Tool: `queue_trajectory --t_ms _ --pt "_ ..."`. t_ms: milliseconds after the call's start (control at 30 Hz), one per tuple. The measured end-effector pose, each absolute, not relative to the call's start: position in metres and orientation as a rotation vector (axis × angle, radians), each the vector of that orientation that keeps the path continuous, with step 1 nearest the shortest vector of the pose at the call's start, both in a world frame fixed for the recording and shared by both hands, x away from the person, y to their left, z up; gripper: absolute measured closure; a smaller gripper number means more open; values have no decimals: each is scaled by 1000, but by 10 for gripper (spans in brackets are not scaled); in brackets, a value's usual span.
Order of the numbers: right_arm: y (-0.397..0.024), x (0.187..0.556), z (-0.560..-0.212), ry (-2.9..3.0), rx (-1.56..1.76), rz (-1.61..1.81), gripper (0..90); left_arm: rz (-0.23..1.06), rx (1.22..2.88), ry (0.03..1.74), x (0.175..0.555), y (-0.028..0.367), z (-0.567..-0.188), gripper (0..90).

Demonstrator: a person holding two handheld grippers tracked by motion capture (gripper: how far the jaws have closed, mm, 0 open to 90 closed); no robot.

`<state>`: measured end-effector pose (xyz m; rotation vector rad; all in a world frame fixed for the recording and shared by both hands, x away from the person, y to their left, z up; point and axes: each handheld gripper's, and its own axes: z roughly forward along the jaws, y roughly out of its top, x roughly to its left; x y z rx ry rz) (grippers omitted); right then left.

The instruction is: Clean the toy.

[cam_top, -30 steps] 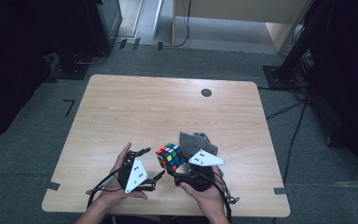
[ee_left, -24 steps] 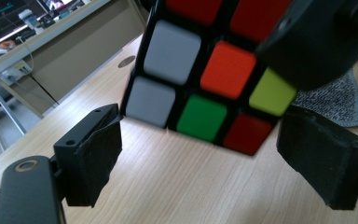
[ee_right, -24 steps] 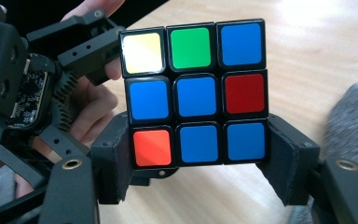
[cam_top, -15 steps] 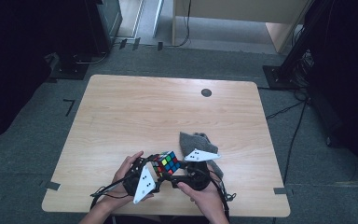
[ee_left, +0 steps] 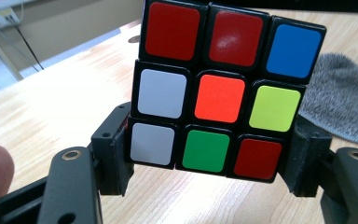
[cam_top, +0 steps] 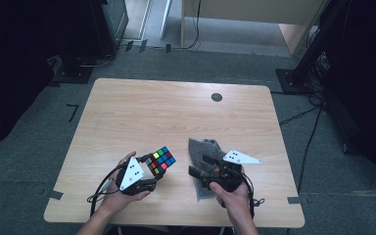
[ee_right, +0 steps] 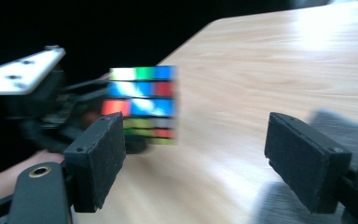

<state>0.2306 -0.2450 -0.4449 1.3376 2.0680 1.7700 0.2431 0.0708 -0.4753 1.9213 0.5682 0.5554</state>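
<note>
Table (cam_top: 142,112): light wood, dark grey floor around. Left gripper (ee_left: 209,154) pinches puzzle cube (ee_left: 223,88), jaws just closing. Right gripper (ee_right: 196,154) spread, empty, just opening, above grey cloth (cam_top: 203,149).

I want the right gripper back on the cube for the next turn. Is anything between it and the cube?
Nothing visible. The cube is clamped in the left gripper, and the right gripper stands open over the grey cloth, with only bare table in the gap between them.
</note>
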Motion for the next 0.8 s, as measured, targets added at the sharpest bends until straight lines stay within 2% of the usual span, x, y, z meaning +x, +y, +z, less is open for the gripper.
queue_trajectory --t_ms 100,233,333,367,400,500,633,800 --pt "-255 237 -463 2017 1389 1538 229 511 1905 596 245 73 -474 318" --pt "-258 246 -494 2013 1442 1257 313 474 1889 631 248 75 -473 317" --pt "-256 248 -501 2038 1440 1177 346 473 1884 661 249 76 -473 318" --pt "-254 249 -506 2056 1443 1112 423 474 1886 668 250 77 -473 318" --pt "-254 249 -506 2056 1443 1112 423 476 1889 675 250 77 -473 318" --pt "-251 247 -510 2070 1439 1096 528 484 1905 684 249 76 -475 318" --pt "-252 245 -509 2128 1423 1114 614 473 1903 675 250 75 -475 318" --pt "-255 239 -500 2260 1381 1254 591 460 1888 692 252 77 -473 318"
